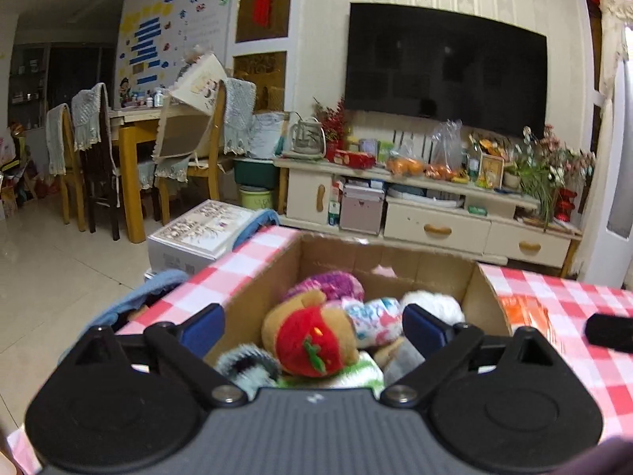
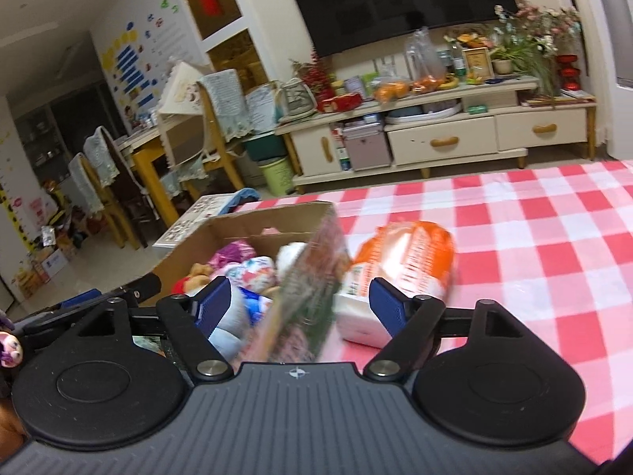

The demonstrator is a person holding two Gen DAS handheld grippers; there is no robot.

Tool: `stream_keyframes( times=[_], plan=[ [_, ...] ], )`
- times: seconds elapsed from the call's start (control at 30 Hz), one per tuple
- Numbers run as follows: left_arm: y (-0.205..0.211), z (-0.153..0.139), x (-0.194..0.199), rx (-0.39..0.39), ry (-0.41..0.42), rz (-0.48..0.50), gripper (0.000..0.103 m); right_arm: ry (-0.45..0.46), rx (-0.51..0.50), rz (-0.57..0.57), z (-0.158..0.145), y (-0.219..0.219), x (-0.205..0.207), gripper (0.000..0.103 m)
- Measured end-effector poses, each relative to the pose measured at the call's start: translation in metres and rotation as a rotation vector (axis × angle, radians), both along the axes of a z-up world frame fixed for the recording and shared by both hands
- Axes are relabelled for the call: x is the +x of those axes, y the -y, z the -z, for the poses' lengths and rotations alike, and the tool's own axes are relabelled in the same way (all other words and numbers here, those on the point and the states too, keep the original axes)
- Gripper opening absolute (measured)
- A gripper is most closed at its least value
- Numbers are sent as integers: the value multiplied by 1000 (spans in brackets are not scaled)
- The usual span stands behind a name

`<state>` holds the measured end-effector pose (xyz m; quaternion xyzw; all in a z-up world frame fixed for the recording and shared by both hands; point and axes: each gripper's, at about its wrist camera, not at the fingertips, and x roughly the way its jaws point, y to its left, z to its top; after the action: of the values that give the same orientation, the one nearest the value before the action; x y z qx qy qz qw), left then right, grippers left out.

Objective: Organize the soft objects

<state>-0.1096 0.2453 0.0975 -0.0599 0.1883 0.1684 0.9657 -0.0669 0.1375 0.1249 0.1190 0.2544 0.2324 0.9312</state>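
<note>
Cardboard box [image 2: 245, 233] at 11 o'clock on the checked counter [image 2: 534, 245] already holds plush toys [image 1: 312, 336], so with both the left claw [image 1: 312, 326] and right claw [image 2: 300, 304] spread wide and empty, take the orange tissue pack [image 2: 407, 261] at 1 o'clock next, closing gently.

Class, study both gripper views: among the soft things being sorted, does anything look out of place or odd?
Yes. The orange tissue pack lies on the checked tablecloth beside the cardboard box, while the other soft items sit inside the box.

tablecloth [image 2: 534, 237] red-white check | pack [image 2: 411, 257] orange (perhaps white-ended) | box [image 1: 273, 277] brown
</note>
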Motion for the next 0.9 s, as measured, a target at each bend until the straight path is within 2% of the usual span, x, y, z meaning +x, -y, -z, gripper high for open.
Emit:
stream_keyframes(
  times=[0.1, 0.23, 0.33, 0.63, 0.7, 0.9],
  plan=[
    [7, 8, 6, 7, -13, 3, 96, 3, 1, 33, 3, 16, -5, 97],
    [17, 11, 10, 55, 0, -24, 96, -3, 18, 66, 8, 35, -10, 97],
    [23, 12, 15, -11, 6, -26, 96, 1, 20, 84, 9, 44, -13, 97],
    [46, 13, 38, -28, 27, -39, 97, 29, -3, 100, 9, 65, -21, 99],
    [48, 12, 37, -38, 27, -40, 101, 34, -20, 100, 8, 67, -21, 100],
    [59, -6, 18, -17, 79, -37, 102, 60, -95, 115, 0, 63, -31, 101]
  ],
)
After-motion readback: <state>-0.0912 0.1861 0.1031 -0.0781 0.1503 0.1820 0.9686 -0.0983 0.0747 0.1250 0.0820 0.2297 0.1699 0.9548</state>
